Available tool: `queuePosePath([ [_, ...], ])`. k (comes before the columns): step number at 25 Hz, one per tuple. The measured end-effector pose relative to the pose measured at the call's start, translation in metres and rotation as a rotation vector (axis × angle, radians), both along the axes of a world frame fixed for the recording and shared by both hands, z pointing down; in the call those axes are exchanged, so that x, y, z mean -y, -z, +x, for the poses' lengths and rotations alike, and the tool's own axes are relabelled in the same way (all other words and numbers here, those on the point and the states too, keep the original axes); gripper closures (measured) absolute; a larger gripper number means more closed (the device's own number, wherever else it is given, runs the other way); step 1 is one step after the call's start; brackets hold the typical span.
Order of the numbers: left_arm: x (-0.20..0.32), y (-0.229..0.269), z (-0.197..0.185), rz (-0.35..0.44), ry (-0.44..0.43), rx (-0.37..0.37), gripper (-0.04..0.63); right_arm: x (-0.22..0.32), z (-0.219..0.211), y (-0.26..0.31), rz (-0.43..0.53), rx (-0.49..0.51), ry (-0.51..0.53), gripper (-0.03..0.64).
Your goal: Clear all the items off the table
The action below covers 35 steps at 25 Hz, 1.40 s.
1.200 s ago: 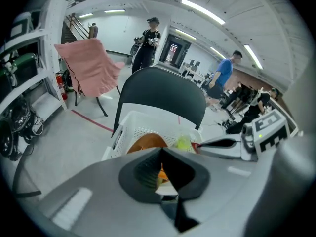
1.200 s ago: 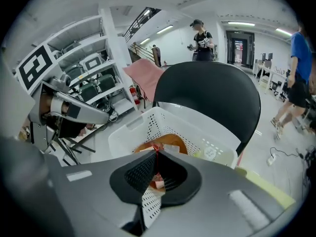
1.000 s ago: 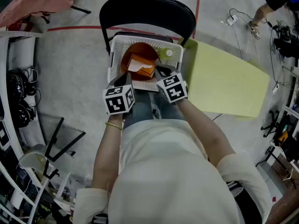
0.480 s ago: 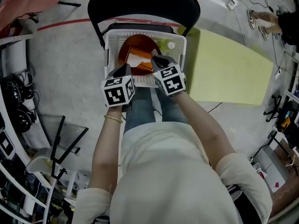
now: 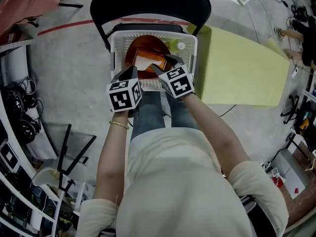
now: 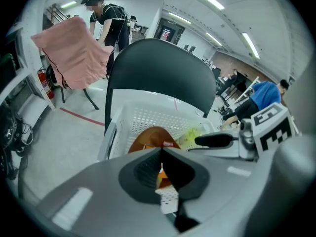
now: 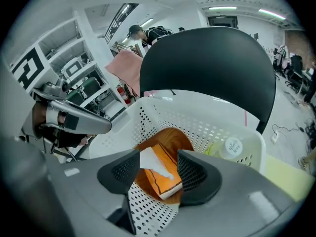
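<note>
The orange box (image 7: 167,177) lies in the basket (image 7: 207,127); the right gripper (image 5: 164,64) above the basket has just spread its jaws — nothing gripped; the left gripper (image 5: 132,72) is closed (empty); clearing looks nearly finished.

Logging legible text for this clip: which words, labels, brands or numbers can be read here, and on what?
No text is readable.
Bottle cap: print, too blurred to read.
Orange box: black lines only, no legible words.
Left marker cube and right marker cube: square patterns, no words.
</note>
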<state>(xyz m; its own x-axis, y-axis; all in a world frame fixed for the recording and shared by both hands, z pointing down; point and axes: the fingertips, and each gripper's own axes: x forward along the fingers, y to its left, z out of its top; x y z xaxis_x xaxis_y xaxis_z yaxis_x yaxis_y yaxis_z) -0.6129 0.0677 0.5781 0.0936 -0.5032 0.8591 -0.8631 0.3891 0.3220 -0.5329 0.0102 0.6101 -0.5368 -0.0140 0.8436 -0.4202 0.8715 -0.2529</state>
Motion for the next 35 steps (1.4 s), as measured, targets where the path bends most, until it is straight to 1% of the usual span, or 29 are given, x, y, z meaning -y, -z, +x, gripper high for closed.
queuePosePath([
  [5, 0.0, 0.007, 0.001, 0.01, -0.021, -0.004, 0.586, -0.004, 0.003, 0.006, 0.019, -0.002, -0.009, 0.393],
  [9, 0.001, 0.017, 0.004, 0.026, -0.058, -0.004, 0.586, -0.007, 0.006, 0.018, 0.031, 0.006, -0.038, 0.416],
  [12, 0.001, 0.025, 0.006, 0.039, -0.087, -0.004, 0.586, -0.011, 0.009, 0.031, 0.048, 0.014, -0.074, 0.457],
  [17, 0.008, 0.041, 0.017, 0.067, -0.163, -0.01, 0.586, -0.009, 0.023, 0.052, 0.092, 0.02, -0.171, 0.569],
  [20, 0.014, 0.05, 0.028, 0.089, -0.213, -0.016, 0.586, -0.009, 0.037, 0.062, 0.114, 0.02, -0.233, 0.6],
  [23, 0.021, 0.054, 0.039, 0.104, -0.267, -0.016, 0.586, -0.008, 0.053, 0.069, 0.123, 0.028, -0.299, 0.617],
  [29, 0.026, 0.064, 0.07, 0.122, -0.359, -0.004, 0.586, -0.011, 0.092, 0.085, 0.142, 0.033, -0.402, 0.617],
  [32, 0.023, 0.07, 0.086, 0.133, -0.388, 0.001, 0.586, -0.014, 0.109, 0.094, 0.159, 0.053, -0.446, 0.617],
  [35, 0.019, 0.075, 0.104, 0.141, -0.405, 0.004, 0.586, -0.016, 0.13, 0.102, 0.18, 0.069, -0.468, 0.617],
])
